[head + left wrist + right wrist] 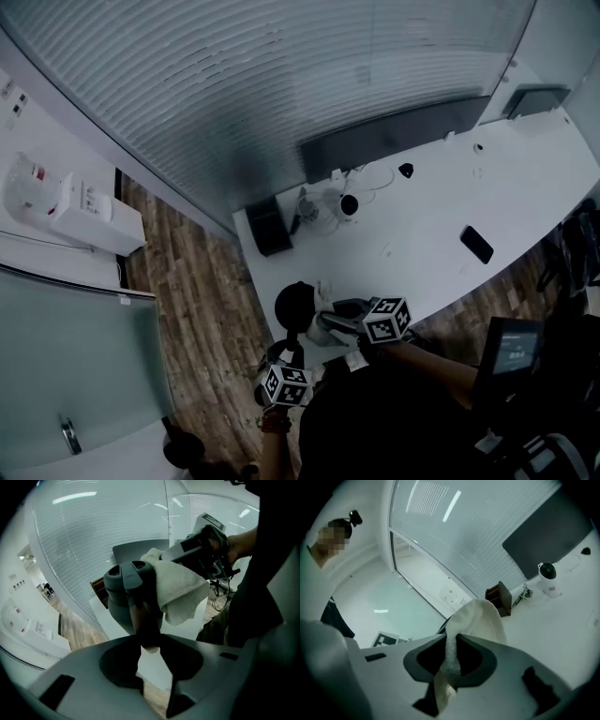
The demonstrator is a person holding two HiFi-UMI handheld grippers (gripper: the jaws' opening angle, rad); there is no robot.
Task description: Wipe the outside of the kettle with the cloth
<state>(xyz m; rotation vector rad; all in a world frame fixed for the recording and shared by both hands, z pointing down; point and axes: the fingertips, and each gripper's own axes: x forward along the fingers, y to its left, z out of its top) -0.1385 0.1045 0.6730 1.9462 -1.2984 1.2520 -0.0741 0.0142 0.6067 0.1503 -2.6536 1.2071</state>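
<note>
Black phone (pixel 476 244) and white round device (pixel 348 205) on desk (pixel 525 178).

head view looks steeply down on the long white tabletop (pixel 441 216). left gripper view sits tight up against the grey rounded kettle (pixel 117 606) and white towel cloth (pixel 183 588). right gripper view peers over that same cloth, out along the tabletop.

A: Support surface?
B: Long white tabletop (pixel 525 178), standing over a brown wood-plank floor (pixel 202 328)
A: Resting on it?
B: Flat black rectangular phone (pixel 476 244) near the front edge; small white round-headed device (pixel 348 205); dark box-shaped organiser (pixel 270 227) at the left end; wide dark panel (pixel 394 136) along the back edge
</note>
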